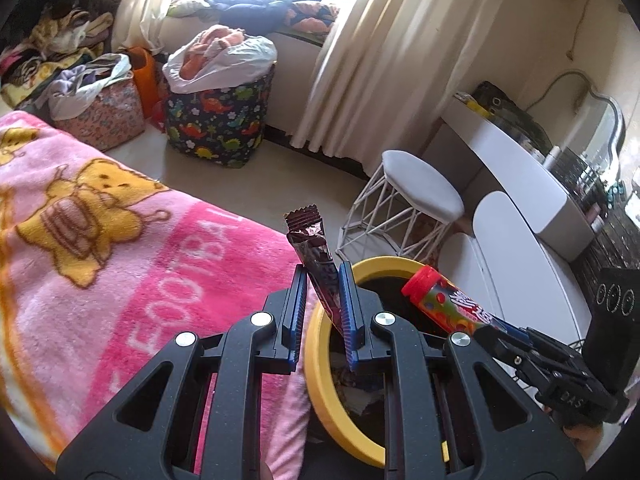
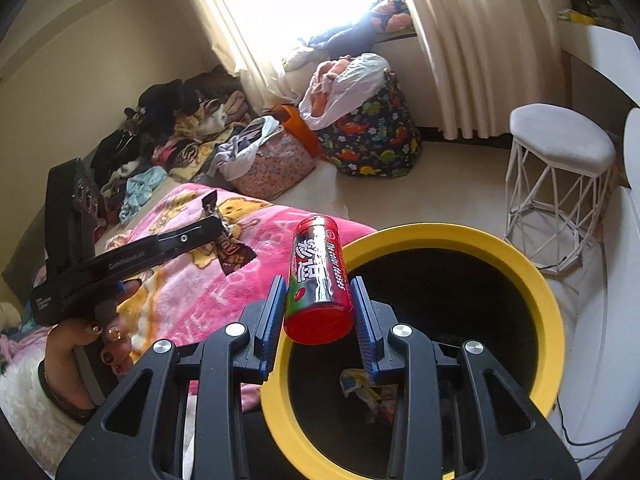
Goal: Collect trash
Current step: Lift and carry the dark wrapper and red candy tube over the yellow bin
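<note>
Left wrist view: left gripper (image 1: 323, 280) pinches a dark crinkled foil snack wrapper (image 1: 316, 256); right gripper (image 2: 316, 300) clamps a red plastic candy tube (image 2: 318, 280). Both hover near the rim of the yellow-rimmed round black bin (image 2: 536, 280), at five o'clock of each load; centre over the opening before letting go.

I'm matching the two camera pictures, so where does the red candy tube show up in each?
Left wrist view: candy tube at right of centre, over the bin, held by the other tongs.
Right wrist view: candy tube at centre, between this camera's own tongs.
Shared landmark: the yellow bin rim.
</note>
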Demonstrator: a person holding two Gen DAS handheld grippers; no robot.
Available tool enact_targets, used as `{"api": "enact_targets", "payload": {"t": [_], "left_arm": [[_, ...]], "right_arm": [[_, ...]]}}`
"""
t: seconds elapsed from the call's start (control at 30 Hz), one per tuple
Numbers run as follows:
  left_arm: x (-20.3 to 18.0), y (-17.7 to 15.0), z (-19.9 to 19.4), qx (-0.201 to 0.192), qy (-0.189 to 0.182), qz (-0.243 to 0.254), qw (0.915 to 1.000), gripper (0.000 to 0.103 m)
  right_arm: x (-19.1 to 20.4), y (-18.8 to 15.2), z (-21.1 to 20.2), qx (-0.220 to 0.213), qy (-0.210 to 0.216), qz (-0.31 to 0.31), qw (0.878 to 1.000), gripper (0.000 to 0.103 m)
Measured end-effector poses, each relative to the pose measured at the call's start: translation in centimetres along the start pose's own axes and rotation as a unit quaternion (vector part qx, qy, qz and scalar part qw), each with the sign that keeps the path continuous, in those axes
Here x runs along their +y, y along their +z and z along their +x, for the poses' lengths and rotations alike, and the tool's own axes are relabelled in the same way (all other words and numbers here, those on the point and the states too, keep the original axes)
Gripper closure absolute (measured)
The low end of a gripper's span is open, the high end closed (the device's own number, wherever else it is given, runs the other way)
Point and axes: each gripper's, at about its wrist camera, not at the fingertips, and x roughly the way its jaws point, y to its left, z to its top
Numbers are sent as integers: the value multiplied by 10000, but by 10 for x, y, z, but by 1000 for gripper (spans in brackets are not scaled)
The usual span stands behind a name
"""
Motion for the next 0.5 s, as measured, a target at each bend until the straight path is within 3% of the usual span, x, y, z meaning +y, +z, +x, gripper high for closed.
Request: {"api": "enact_targets", "payload": {"t": [0.5], "left_arm": [[-36, -10, -1, 31, -152, 435, 9989, 92]], "right_arm": [[-30, -7, -16, -133, -257, 394, 9988, 71]]}}
